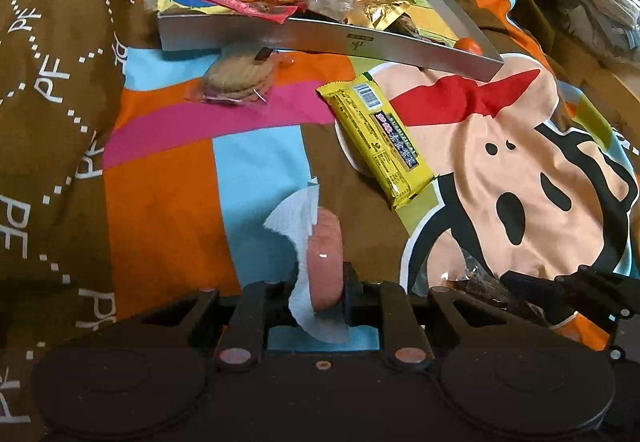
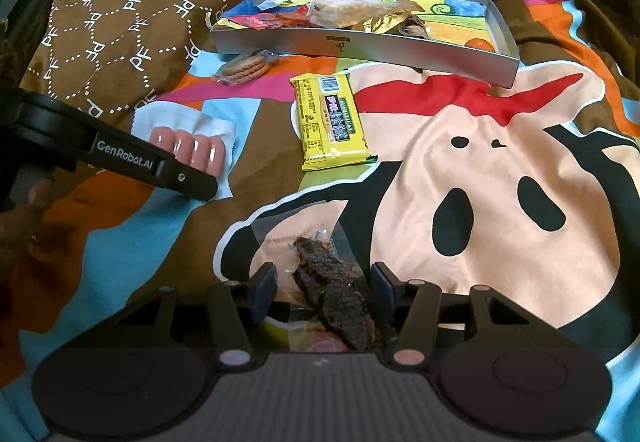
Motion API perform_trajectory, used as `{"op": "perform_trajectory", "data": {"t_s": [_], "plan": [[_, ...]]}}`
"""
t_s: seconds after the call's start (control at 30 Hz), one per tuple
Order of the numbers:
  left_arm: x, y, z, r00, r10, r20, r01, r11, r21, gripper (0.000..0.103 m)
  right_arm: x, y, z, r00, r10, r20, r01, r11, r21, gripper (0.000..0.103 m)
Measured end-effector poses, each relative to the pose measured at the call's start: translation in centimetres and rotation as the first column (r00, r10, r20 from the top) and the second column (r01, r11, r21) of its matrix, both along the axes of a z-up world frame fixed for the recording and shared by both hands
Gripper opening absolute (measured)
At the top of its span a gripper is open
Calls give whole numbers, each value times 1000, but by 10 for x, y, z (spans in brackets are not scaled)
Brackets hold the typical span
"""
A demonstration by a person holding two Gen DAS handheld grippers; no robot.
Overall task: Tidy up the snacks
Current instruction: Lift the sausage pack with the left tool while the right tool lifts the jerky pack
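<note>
A bedspread (image 2: 460, 170) with a cartoon monkey face covers the bed, and on it, at the far side, lies a shallow grey box (image 2: 360, 50) already holding several wrapped snacks. By the look of it, the step in hand is a double pickup: each claw is at a loose snack that must go into that box.

The yellow bar (image 2: 330, 122) lies flat in front of the box, its long axis running roughly from the box toward the cameras, barcode end farthest away. A clear pack of round biscuits (image 2: 245, 68) sits just beside the box's near wall.

The left claw (image 1: 322, 282) is clenched on the pink sausage pack (image 1: 326, 262), which rests on a white tissue (image 1: 296, 218); in the left wrist view the pack's long axis points straight ahead, toward the box.

The right claw (image 2: 324, 286) is spread, its pads either side of the dark jerky (image 2: 340, 294) in a clear wrapper, apart from it. The jerky's length runs forward and slightly left.

Next, the right claw likely needs to close on the jerky, then both lift and carry forward over the box's near wall.
</note>
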State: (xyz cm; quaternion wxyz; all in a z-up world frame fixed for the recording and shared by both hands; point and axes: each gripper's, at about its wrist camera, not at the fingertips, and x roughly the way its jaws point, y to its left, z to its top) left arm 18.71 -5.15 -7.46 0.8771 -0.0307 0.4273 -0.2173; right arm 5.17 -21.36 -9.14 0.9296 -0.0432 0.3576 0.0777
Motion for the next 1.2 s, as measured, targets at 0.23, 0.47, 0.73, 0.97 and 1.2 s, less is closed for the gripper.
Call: {"op": "perform_trajectory", "data": {"t_s": [0.23,0.47,0.73,0.97,1.2], "plan": [[6,5,1,1000,16,15,-15,1000,-25,25,3,-2,-2,1000,14,-5,-14,1000,6,71],[6,5,0,1000,22,2,-22,999,-42,21,4,-4,-3,999,41,-16,-41,999,6,76],[-2,-4,0,999,29,43,-29,1000,-9,20,-7,4,-7,999,50,8,-49,997,-56,61],[-9,-11,5,997,13,72,-15,1000,21,19,-14,15,-7,999,28,34,-23,992,-125,49],[-12,-11,8,996,21,90,-20,1000,-16,19,-19,15,-5,998,22,66,-13,991,-134,46]]}}
